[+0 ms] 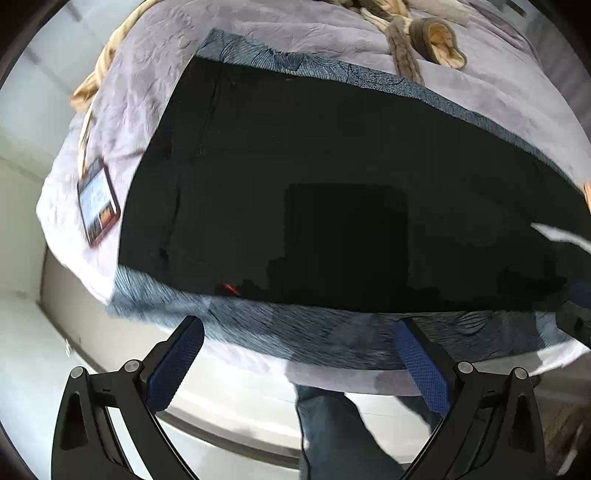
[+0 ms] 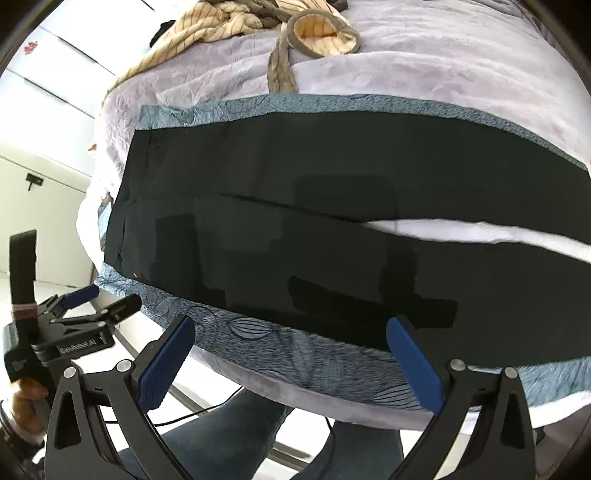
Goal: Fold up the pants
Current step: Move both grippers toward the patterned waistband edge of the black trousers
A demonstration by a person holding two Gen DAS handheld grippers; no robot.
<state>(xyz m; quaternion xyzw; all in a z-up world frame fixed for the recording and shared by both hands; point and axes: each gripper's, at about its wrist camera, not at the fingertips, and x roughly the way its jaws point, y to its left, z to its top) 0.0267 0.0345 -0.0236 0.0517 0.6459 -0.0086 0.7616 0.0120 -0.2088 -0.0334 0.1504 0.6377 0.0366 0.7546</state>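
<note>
Black pants (image 1: 314,192) lie flat on a blue patterned cloth (image 1: 258,325) on the bed, waistband at the left, legs running right. In the right wrist view the pants (image 2: 295,229) show both legs, with a pale gap between them at the right. My left gripper (image 1: 299,354) is open and empty, held just off the near edge of the bed. My right gripper (image 2: 290,354) is open and empty, over the near edge below the lower leg. The left gripper also shows in the right wrist view (image 2: 99,299), open.
A phone (image 1: 99,202) lies on the lilac bedspread (image 1: 147,96) left of the waistband. A beige and grey garment (image 2: 295,33) is heaped at the far side of the bed. The person's jeans-clad legs (image 1: 343,435) stand by the bed edge.
</note>
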